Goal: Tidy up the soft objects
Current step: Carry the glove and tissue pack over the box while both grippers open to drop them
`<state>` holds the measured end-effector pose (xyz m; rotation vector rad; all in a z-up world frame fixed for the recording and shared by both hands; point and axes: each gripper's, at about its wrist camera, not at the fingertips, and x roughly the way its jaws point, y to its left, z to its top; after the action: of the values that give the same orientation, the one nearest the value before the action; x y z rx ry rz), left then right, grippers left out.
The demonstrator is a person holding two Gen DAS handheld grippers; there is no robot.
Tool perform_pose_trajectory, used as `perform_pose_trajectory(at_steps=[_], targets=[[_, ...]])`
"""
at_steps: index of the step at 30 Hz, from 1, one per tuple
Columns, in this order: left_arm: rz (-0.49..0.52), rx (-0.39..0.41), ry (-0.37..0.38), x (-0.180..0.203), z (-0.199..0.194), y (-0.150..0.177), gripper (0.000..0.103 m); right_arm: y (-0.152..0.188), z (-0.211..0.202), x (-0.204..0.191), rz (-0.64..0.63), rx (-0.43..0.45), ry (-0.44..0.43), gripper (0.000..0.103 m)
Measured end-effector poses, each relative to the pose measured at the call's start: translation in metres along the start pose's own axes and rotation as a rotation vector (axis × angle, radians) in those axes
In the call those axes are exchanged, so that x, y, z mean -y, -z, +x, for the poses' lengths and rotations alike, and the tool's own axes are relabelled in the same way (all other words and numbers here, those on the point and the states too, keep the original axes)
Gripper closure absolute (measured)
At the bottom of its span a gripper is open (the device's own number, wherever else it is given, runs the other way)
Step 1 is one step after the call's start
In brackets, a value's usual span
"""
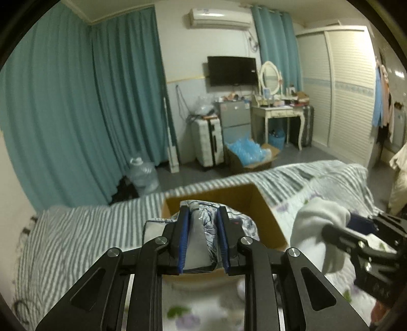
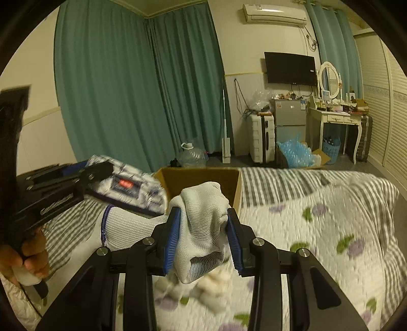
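White glove (image 2: pixel 203 229) clamped in right gripper (image 2: pixel 203 239), beside cardboard box (image 2: pixel 198 178)

Teal curtains (image 1: pixel 76 101) covered the 9–11 o'clock walls. Wall TV (image 1: pixel 232 70) and AC unit (image 1: pixel 218 17) sat at 12, vanity desk (image 1: pixel 277 112) at 1, louvred wardrobe (image 1: pixel 348 86) at 2. Grey floor (image 1: pixel 292 155); striped bedding (image 1: pixel 84 229) below.

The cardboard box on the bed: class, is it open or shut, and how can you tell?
Open. The cardboard box has no lid over it and its brown inner walls show, in both views. Whether anything lies inside it cannot be told.
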<state>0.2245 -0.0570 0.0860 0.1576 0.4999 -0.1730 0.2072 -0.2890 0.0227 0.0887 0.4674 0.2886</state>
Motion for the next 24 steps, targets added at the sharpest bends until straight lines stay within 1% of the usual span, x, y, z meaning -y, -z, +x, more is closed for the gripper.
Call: perform_pose_trajectory(at_steps=[2, 5, 6, 8, 10, 11, 13, 15, 16, 17, 18, 19, 23, 24], targets=[[0.012, 0.008, -0.005, 0.0, 0.023, -0.012, 0.082, -0.008, 0.014, 0.004, -0.004, -0.003, 0.009, 0.068], [0.021, 0.001, -0.014, -0.001, 0.06, -0.017, 0.081, -0.017, 0.04, 0.013, -0.016, -0.014, 0.028, 0.068], [0.02, -0.002, -0.012, -0.003, 0.075, -0.016, 0.08, -0.019, 0.049, 0.015, -0.022, -0.017, 0.033, 0.068], [0.017, -0.013, -0.004, -0.007, 0.096, -0.012, 0.075, -0.024, 0.066, 0.019, -0.031, -0.017, 0.032, 0.068], [0.02, -0.033, 0.015, -0.011, 0.115, -0.005, 0.075, -0.027, 0.083, 0.019, -0.046, -0.021, 0.03, 0.068], [0.025, -0.045, 0.025, -0.01, 0.119, -0.003, 0.071, -0.028, 0.092, 0.019, -0.053, -0.029, 0.025, 0.068], [0.034, -0.075, 0.023, -0.012, 0.135, 0.007, 0.07, -0.029, 0.109, 0.021, -0.052, -0.043, -0.002, 0.068], [0.041, -0.085, 0.008, -0.013, 0.145, 0.011, 0.063, -0.029, 0.125, 0.021, -0.066, -0.06, -0.004, 0.067], [0.041, -0.092, 0.003, -0.015, 0.149, 0.014, 0.048, -0.03, 0.13, 0.021, -0.077, -0.064, -0.002, 0.067], [0.035, -0.1, 0.0, -0.017, 0.152, 0.014, 0.039, -0.03, 0.138, 0.018, -0.096, -0.072, 0.004, 0.067], [0.025, -0.107, -0.001, -0.021, 0.154, 0.014, 0.025, -0.031, 0.145, 0.019, -0.104, -0.081, 0.006, 0.067], [0.007, -0.11, -0.01, -0.027, 0.154, 0.014, 0.022, -0.031, 0.149, 0.018, -0.107, -0.089, 0.005, 0.067], [-0.035, -0.063, -0.025, -0.045, 0.14, 0.009, 0.022, -0.034, 0.169, 0.013, -0.107, -0.112, -0.003, 0.066], [-0.039, -0.058, -0.029, -0.049, 0.135, 0.008, 0.022, -0.036, 0.173, 0.01, -0.115, -0.113, -0.001, 0.063]])
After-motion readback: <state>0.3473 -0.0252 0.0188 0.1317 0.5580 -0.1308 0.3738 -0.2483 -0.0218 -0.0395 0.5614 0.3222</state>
